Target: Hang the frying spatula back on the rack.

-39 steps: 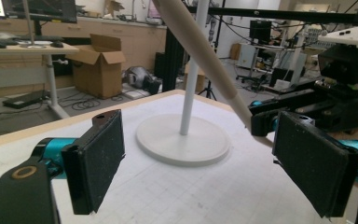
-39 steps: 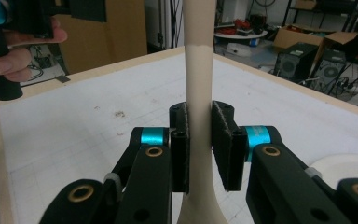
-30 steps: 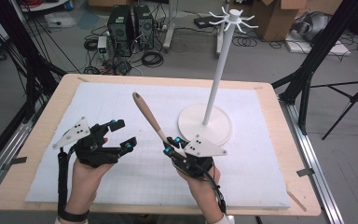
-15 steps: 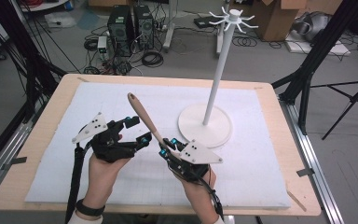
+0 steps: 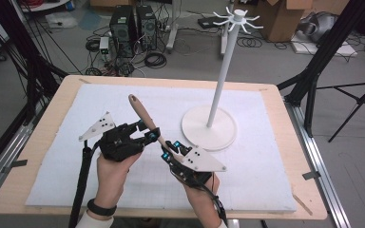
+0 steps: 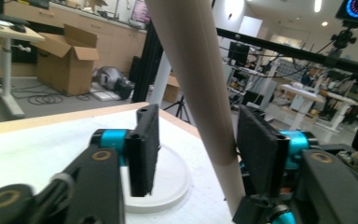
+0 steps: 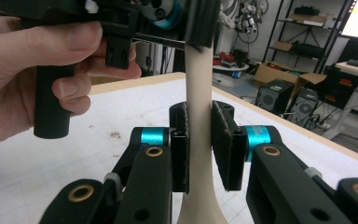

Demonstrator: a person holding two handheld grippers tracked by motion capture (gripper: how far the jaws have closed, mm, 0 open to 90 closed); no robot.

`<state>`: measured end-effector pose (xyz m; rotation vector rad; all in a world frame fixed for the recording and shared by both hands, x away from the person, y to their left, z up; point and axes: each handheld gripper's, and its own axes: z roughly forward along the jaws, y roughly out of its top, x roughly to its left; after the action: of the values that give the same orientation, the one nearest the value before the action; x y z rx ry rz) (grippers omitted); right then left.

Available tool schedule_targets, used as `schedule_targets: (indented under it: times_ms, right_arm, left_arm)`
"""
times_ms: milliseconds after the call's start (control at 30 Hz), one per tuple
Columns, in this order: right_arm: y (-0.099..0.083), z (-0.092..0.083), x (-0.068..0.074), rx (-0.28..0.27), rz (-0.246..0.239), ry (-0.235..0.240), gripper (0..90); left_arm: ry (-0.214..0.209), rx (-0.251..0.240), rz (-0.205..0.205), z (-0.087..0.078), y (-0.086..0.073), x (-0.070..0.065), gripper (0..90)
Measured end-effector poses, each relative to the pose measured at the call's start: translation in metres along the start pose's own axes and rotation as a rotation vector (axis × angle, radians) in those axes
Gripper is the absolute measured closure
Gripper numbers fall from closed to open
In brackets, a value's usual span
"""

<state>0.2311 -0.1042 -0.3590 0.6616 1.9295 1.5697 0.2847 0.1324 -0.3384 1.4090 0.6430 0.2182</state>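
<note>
A wooden utensil (image 5: 142, 116) slants up and to the far left above the white mat. My right gripper (image 5: 170, 149) is shut on its lower handle; in the right gripper view both pads clamp the handle (image 7: 199, 93). My left gripper (image 5: 146, 131) straddles the handle higher up and its jaws have just been closing. In the left gripper view the handle (image 6: 200, 70) rests against the right pad (image 6: 256, 144), while the left pad (image 6: 144, 144) stands apart from it. The left gripper (image 7: 186, 18) and its hand (image 7: 28, 60) show in the right gripper view.
A white rack with a round base (image 5: 208, 128) and a tall pole (image 5: 223, 66) topped by hooks stands at the right centre of the mat (image 5: 266, 180). The base (image 6: 168, 177) lies just beyond my left jaws. Wooden table edges (image 5: 47, 128) frame the mat.
My left gripper has moved right to the utensil handle and its jaws have narrowed around it. The right gripper keeps its hold and has barely shifted.
</note>
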Motion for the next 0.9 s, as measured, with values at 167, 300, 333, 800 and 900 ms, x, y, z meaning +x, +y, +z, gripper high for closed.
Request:
schedule_targets:
  times_ms: [167,300,333,800,900]
  right_arm:
    - [-0.001,0.0,0.002,0.001,-0.01,-0.018,77.8]
    - [-0.002,0.0,0.002,-0.006,-0.023,-0.028,77.8]
    - [-0.002,0.0,0.002,-0.006,-0.025,-0.029,77.7]
    - [0.0,-0.005,-0.007,-0.025,-0.042,0.074,57.1]
    - [0.002,-0.01,-0.013,-0.039,-0.039,0.112,51.3]
  left_arm:
    - [-0.014,-0.005,-0.006,0.001,0.0,-0.004,66.1]
    - [-0.044,-0.006,-0.012,0.003,0.003,-0.006,70.4]
    - [-0.06,-0.007,-0.018,0.004,0.003,-0.006,71.8]
    - [-0.236,0.004,0.055,0.008,0.013,-0.011,75.3]
    - [-0.281,0.019,0.09,0.007,0.018,-0.013,75.3]
